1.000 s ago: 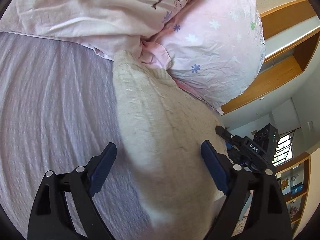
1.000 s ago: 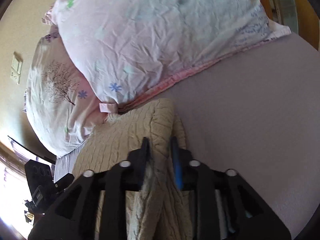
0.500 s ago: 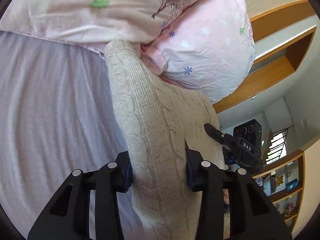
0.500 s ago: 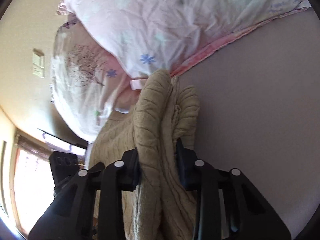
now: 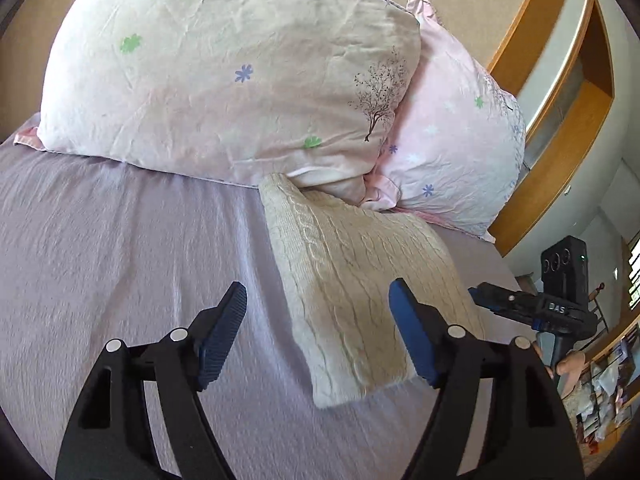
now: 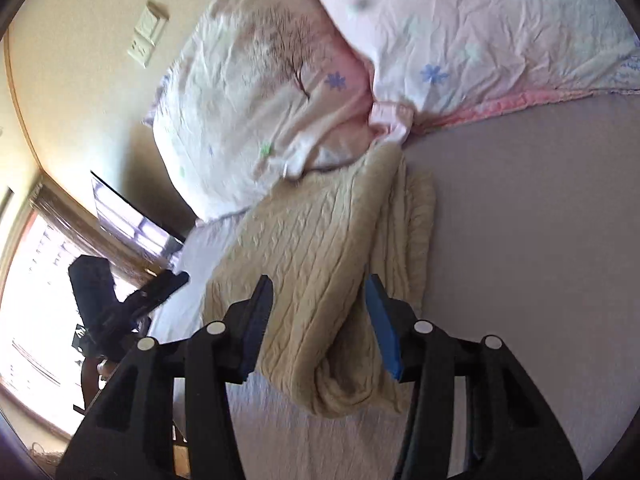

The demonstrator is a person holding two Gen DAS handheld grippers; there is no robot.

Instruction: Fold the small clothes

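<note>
**Two grippers standing off a folded knit**

Two grippers are hovering over the bed sheet (image 5: pixel 120 248), neither one touching cloth. On the left, the left gripper (image 5: pixel 320 332) is holding its fingers wide apart and empty, its left pad over bare sheet. In the middle, the cream cable-knit sweater (image 5: pixel 360 280) is lying folded into a long bundle, its far end tucked against the two floral pillows (image 5: pixel 224 72). On the right, the right gripper (image 6: pixel 320 320) is spreading its fingers wide above the sweater's near end, empty too. The knit is looking soft, thick and limp, likely sagging when lifted; pinching through all layers at the near rolled edge (image 6: pixel 352 392) seems safest.
</note>
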